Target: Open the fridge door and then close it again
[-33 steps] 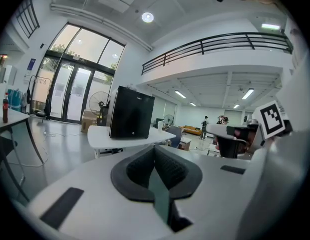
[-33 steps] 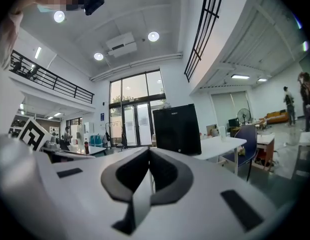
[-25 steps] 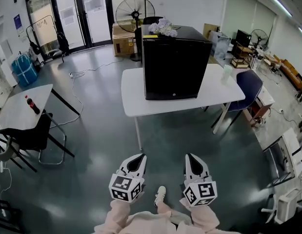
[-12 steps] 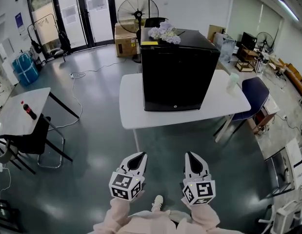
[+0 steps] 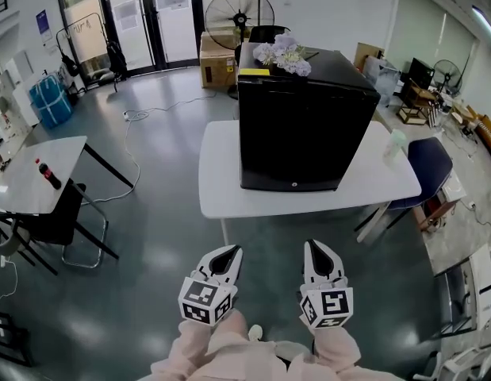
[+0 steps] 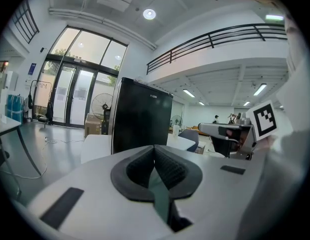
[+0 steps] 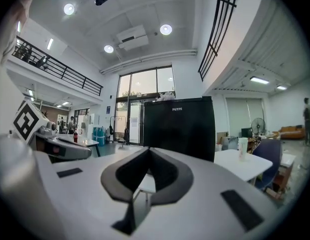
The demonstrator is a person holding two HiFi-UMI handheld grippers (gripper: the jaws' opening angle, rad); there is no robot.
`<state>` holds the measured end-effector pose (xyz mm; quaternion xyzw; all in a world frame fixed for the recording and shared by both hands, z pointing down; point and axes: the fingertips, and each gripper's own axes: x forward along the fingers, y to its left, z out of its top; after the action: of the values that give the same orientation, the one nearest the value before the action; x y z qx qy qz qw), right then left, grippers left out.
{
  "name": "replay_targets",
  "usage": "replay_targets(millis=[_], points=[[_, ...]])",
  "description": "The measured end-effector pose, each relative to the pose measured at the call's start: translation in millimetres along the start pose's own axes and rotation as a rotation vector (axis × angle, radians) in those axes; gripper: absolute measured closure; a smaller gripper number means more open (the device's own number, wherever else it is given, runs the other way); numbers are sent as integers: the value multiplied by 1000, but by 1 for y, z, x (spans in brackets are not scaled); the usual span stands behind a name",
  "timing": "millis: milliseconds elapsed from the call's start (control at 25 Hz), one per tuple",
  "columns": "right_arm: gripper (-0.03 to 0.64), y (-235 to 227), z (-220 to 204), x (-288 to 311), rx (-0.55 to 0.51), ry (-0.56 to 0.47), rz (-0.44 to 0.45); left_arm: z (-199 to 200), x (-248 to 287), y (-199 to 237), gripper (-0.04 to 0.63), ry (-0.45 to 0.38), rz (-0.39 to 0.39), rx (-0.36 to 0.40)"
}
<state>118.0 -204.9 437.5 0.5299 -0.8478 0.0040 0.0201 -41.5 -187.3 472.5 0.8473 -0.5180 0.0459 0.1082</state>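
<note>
The black fridge (image 5: 301, 121) stood on a white worktop (image 5: 221, 190) with its door closed and facing the person. A bunch of pale flowers (image 5: 283, 54) lay on top of the fridge, and a cup (image 5: 397, 143) stood on the worktop to the fridge's right. Behind the fridge were a standing fan (image 5: 239, 10) and a cardboard box (image 5: 216, 60). A blue chair (image 5: 430, 167) sat past the cup, to the fridge's right. Both grippers were held well short of the fridge, over the floor and pointing towards it. The left gripper (image 5: 228, 252) had its jaws clenched together on nothing. The right gripper (image 5: 316, 248) likewise had its jaws pressed together and empty.
</note>
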Motion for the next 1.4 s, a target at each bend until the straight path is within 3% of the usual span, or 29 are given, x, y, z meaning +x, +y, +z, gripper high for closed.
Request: replay_targets(millis=[400, 1000, 1280, 1400], points=[[603, 2, 21, 62, -137, -3, 107, 25, 38, 32, 584, -13, -26, 14], [603, -25, 99, 173, -302, -66, 95, 103, 121, 98, 584, -62, -99, 93], [590, -23, 132, 208, -472, -57, 135, 130, 147, 119, 584, -89, -147, 137], [527, -24, 147, 222, -564, -39, 152, 141, 159, 126, 584, -103, -172, 153]])
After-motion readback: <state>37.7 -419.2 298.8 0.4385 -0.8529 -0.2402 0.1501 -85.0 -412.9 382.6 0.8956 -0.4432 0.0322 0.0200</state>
